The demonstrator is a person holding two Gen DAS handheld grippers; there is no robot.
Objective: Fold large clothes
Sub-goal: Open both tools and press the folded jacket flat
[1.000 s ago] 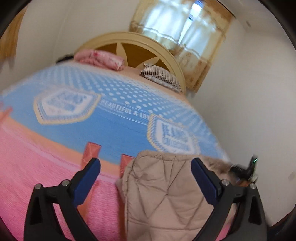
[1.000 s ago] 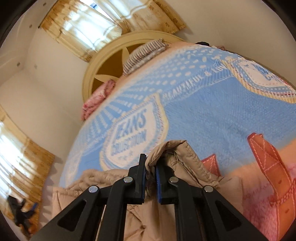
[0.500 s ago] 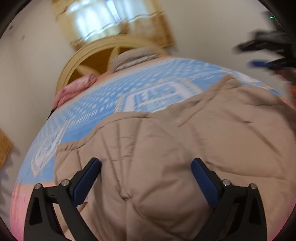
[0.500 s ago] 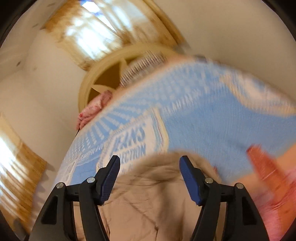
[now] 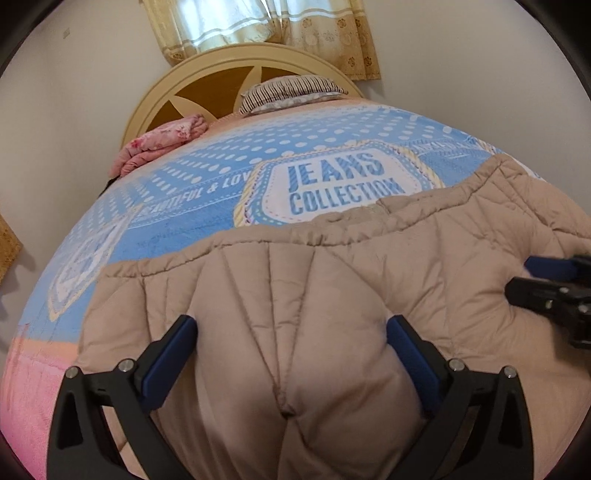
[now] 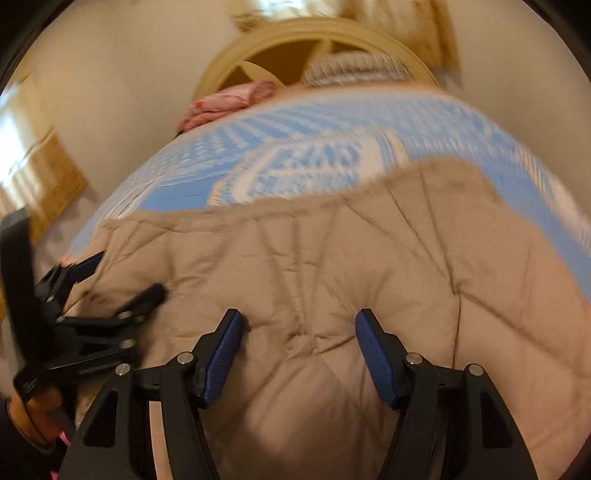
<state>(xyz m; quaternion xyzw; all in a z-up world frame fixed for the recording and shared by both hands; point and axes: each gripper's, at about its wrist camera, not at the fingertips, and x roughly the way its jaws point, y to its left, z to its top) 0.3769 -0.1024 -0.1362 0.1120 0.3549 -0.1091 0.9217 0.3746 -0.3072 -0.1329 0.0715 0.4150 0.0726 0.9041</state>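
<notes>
A beige quilted jacket (image 5: 332,295) lies spread on the blue bedspread (image 5: 207,206) at the near end of the bed. My left gripper (image 5: 291,332) is open, its blue pads on either side of a puffed fold of the jacket, pressing down on it. My right gripper (image 6: 299,332) is open too, over the jacket (image 6: 332,258) further right. The right gripper also shows at the right edge of the left wrist view (image 5: 554,291). The left gripper shows at the left of the right wrist view (image 6: 88,291).
A cream round headboard (image 5: 236,62) stands at the far end with a striped pillow (image 5: 291,90) and a folded pink blanket (image 5: 162,144). White walls close in on both sides. A curtained window (image 5: 258,22) is behind the headboard.
My right gripper let go of the jacket's edge and opened. Both grippers swung over the jacket and came down onto it. The jacket now lies spread flatter across the bed.
</notes>
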